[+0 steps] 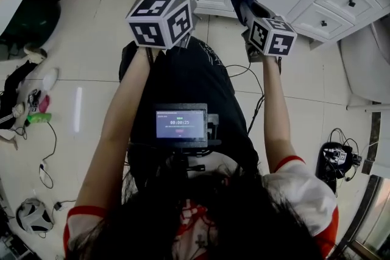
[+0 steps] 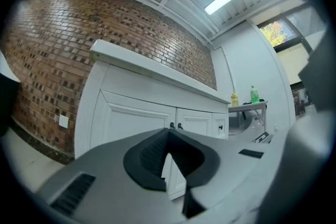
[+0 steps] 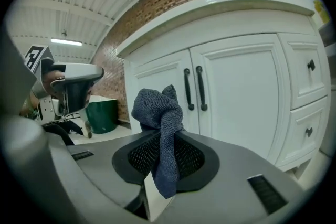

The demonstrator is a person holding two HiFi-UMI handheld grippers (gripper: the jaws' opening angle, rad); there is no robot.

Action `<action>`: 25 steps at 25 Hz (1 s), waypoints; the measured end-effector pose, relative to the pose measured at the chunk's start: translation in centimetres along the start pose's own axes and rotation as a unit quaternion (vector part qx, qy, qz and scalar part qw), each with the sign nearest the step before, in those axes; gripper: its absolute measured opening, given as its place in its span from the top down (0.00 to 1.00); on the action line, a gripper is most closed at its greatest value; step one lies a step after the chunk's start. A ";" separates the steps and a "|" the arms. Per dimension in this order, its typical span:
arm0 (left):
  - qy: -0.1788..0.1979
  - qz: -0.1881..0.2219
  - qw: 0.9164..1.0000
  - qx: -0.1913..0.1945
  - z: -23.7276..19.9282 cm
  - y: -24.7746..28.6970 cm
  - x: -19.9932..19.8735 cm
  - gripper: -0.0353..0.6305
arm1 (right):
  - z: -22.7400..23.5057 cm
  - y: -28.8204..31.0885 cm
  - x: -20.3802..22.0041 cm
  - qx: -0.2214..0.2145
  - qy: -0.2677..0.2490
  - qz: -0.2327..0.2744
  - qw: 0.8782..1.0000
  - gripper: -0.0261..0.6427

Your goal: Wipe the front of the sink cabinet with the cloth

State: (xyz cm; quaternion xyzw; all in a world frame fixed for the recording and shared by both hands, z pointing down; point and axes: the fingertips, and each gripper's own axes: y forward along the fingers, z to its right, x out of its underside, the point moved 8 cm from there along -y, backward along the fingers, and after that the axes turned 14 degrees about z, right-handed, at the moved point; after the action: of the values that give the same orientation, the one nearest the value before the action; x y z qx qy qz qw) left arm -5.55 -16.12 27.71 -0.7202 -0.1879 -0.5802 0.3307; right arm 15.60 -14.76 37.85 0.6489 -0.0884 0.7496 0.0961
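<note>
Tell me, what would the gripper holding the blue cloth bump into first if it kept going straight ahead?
Probably the white sink cabinet's doors, near the two black handles. The cloth pokes out past the right gripper, so it would likely touch first. The distance is hard to tell.

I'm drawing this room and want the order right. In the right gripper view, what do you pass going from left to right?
left tool → cloth → door handles → upper drawer knob
</note>
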 end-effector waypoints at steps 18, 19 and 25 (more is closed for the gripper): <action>0.054 -0.034 0.998 -0.027 -1.7 -3.0 2.1 0.89 | -4.6 0.5 -1.4 -0.029 -0.033 0.009 0.999 0.84; 0.053 -0.035 0.998 -0.028 -1.8 -3.0 2.1 0.89 | -4.6 0.5 -1.4 -0.029 -0.033 0.008 0.999 0.84; 0.051 -0.038 0.998 -0.029 -1.6 -3.1 2.5 0.89 | -4.5 0.3 -1.2 -0.029 -0.034 0.006 0.999 0.84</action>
State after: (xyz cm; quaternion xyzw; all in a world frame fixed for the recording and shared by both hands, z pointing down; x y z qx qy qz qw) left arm -8.08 -15.37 31.06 -0.6915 -0.1810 -0.6335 0.2963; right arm 11.35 -13.96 36.06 0.6701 -0.1173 0.7251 0.1070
